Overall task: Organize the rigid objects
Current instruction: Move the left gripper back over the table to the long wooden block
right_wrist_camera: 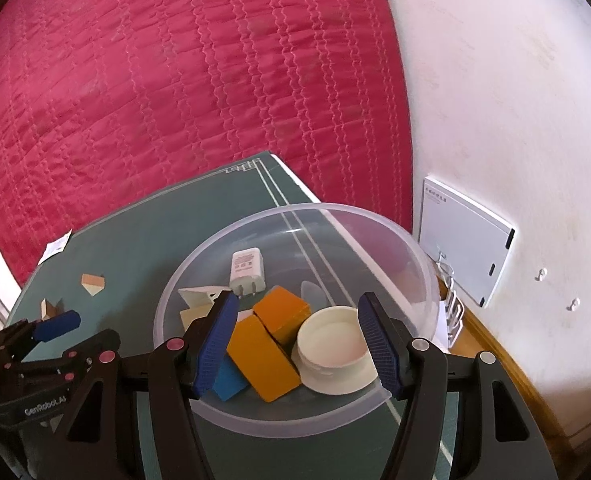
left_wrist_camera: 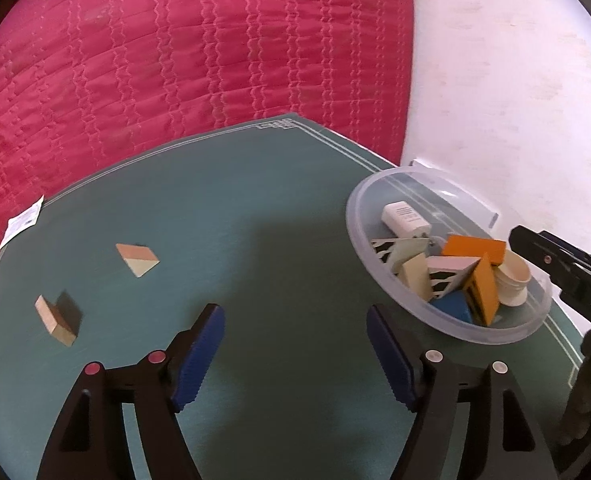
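A clear plastic bowl (right_wrist_camera: 295,210) stands on the green mat (left_wrist_camera: 223,208) at its right side. Inside lie a white charger (right_wrist_camera: 247,268), orange blocks (right_wrist_camera: 281,312), a blue block (right_wrist_camera: 227,380), a white round cap (right_wrist_camera: 331,344) and pale patterned pieces. My right gripper (right_wrist_camera: 299,340) hovers over the bowl, open, with nothing pressed between its blue pads. Two wooden pieces rest loose on the mat's left: a triangular one (left_wrist_camera: 137,259) and a block (left_wrist_camera: 57,318). My left gripper (left_wrist_camera: 295,356) is open over bare mat, between those pieces and the bowl (left_wrist_camera: 351,216).
A pink quilted cover (left_wrist_camera: 175,60) rises behind the mat. A white wall (right_wrist_camera: 515,100) with a white panel (right_wrist_camera: 463,240) is on the right, above a wooden edge (right_wrist_camera: 495,344). A paper slip (left_wrist_camera: 23,222) lies at the mat's far left edge.
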{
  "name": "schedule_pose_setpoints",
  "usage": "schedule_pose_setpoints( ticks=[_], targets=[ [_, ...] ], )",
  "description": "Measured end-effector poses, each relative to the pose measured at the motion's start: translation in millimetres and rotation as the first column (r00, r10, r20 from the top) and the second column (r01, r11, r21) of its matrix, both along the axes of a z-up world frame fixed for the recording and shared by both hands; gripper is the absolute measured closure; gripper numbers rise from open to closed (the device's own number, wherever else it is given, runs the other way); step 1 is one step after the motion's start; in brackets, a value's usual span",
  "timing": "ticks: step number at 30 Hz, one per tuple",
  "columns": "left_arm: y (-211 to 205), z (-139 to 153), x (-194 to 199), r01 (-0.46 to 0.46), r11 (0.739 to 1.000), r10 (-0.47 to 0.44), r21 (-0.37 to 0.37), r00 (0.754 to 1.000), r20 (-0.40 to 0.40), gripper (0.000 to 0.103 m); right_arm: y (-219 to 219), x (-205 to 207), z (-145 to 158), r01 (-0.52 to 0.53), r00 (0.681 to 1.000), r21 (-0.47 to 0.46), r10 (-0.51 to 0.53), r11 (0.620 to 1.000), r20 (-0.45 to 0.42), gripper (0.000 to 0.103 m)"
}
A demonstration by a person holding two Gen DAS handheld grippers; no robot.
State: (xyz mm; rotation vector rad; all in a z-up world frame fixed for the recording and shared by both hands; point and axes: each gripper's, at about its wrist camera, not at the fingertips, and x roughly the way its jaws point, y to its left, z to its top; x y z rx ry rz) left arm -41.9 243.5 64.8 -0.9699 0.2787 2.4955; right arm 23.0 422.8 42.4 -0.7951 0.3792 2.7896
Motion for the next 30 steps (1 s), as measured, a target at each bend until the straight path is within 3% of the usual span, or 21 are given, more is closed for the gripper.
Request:
schedule_pose_setpoints(
  ticks=[11, 30],
  targets=[
    [-15, -3, -2, -0.065, 0.998, 0.064, -0.023, 0.998, -0.023, 0.006, -17, -2, -6, -0.034, 0.999, 0.037, 0.034, 0.999, 0.015, 0.036],
    [-38, -4, -8, -0.141, 0.990, 0.140, -0.018, 0.990, -0.018, 0.004, -59, 5, -6, -0.137, 0.990, 0.130, 0.138, 0.982, 0.002, 0.033]
  ],
)
